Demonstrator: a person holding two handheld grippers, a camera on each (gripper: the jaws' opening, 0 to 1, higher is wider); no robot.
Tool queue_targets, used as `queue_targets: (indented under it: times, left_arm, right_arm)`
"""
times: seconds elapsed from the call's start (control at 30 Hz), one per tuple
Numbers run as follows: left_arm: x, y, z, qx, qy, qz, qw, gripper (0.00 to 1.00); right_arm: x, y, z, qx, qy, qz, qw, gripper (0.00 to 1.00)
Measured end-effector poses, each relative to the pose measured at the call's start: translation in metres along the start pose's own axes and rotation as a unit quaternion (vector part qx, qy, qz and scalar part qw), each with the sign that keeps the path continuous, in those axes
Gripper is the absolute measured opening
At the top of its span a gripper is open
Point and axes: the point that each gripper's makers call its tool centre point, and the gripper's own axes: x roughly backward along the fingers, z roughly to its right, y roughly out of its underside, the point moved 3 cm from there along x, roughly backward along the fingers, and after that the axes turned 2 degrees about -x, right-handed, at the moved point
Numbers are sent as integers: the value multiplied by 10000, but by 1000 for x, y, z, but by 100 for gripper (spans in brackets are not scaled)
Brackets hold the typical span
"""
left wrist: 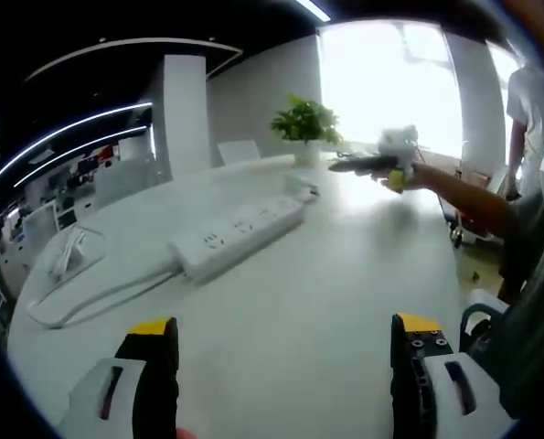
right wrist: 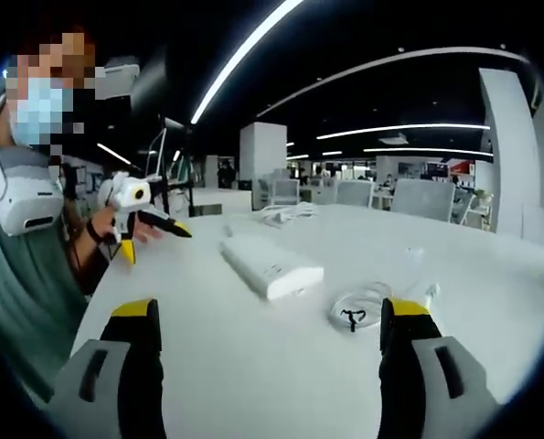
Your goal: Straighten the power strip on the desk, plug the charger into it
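Note:
A white power strip [left wrist: 240, 236] lies slantwise on the white desk [left wrist: 326, 302], well ahead of my left gripper [left wrist: 283, 340], whose jaws stand open and empty. A small white charger [left wrist: 302, 189] sits just past the strip's far end. In the right gripper view the power strip [right wrist: 270, 265] lies ahead of my right gripper [right wrist: 270, 322], also open and empty. The charger [right wrist: 416, 272] and its coiled cable [right wrist: 358, 307] lie right of the strip, close to my right jaw. A hand holds each gripper above the desk: the right gripper [left wrist: 374, 165] and the left gripper [right wrist: 136, 212].
The strip's white cord [left wrist: 75, 293] loops over the desk at the left, and the cord [right wrist: 285, 215] also lies beyond the strip. A potted plant [left wrist: 305, 123] stands at the desk's far edge. The person [right wrist: 25, 256] stands at the desk's side. Office chairs [right wrist: 358, 192] stand behind.

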Motion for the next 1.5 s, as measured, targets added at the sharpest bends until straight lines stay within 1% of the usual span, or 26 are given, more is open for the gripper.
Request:
queue_targets:
  times: [0.27, 0.47, 0.73, 0.97, 1.27, 1.4, 1.5]
  left_arm:
    - [-2, 2, 0, -4, 1, -35, 10000, 100]
    - [-3, -1, 2, -39, 31, -3, 10000, 100]
    - [-3, 0, 1, -33, 19, -12, 10000, 100]
    - [-2, 1, -1, -25, 2, -13, 10000, 100]
    - [-1, 3, -3, 10, -9, 12, 10000, 100]
    - [0, 4, -4, 26, -12, 13, 10000, 100]
    - [0, 3, -4, 33, -11, 36, 10000, 100]
  right_arm:
    - [13, 9, -5, -47, 136, 50, 9999, 99]
    - [16, 3, -6, -66, 256, 204, 9994, 99]
    - [15, 4, -2, -61, 363, 220, 9991, 99]
    - [14, 4, 2, -50, 497, 229, 9985, 99]
    - [14, 4, 13, -85, 797, 248, 9965, 99]
    - [13, 5, 21, -128, 1005, 209, 9946, 99]
    - [12, 5, 24, -161, 1058, 231, 9940, 99]
